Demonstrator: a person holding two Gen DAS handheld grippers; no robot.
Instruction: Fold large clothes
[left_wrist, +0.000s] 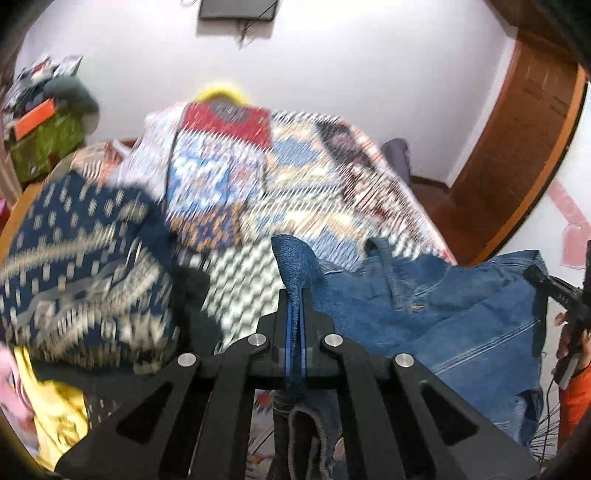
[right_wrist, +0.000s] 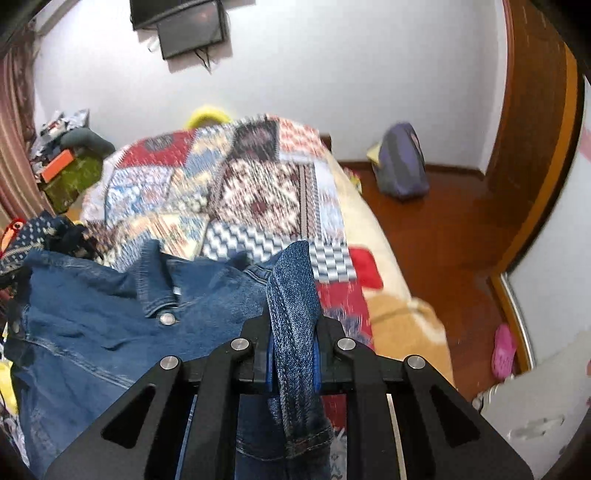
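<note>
- Only the left wrist view shows the navy patterned garment (left_wrist: 85, 266), bunched in a heap left of the fingers, with yellow cloth (left_wrist: 55, 406) below it; at its right edge the right gripper (left_wrist: 543, 280) and the hand (left_wrist: 570, 332) carrying it appear beyond the denim.
- Only the right wrist view shows the wooden floor (right_wrist: 436, 229), a grey-purple bag (right_wrist: 402, 162) standing against the wall, and a pink slipper (right_wrist: 504, 349), all to the right of the fingers.
- The denim jacket (right_wrist: 92, 314) hangs stretched between the two tools, above the patchwork quilt (right_wrist: 251, 184) on the bed ahead of the fingers.
- The left gripper (left_wrist: 294, 317) is clenched on a thin fold of the jacket's edge, which sticks up past the fingertips.
- The right gripper (right_wrist: 293, 332) is clamped on a thicker, doubled fold of denim, its jaws held slightly apart by the cloth.
- The jacket is mid-blue, coarse twill weave, with stitched seams, a turned-down collar and a round metal button (right_wrist: 167, 318) left of the right tool's fingers.
- The quilt is a blurred mix of zigzag, diamond and red patches.
</note>
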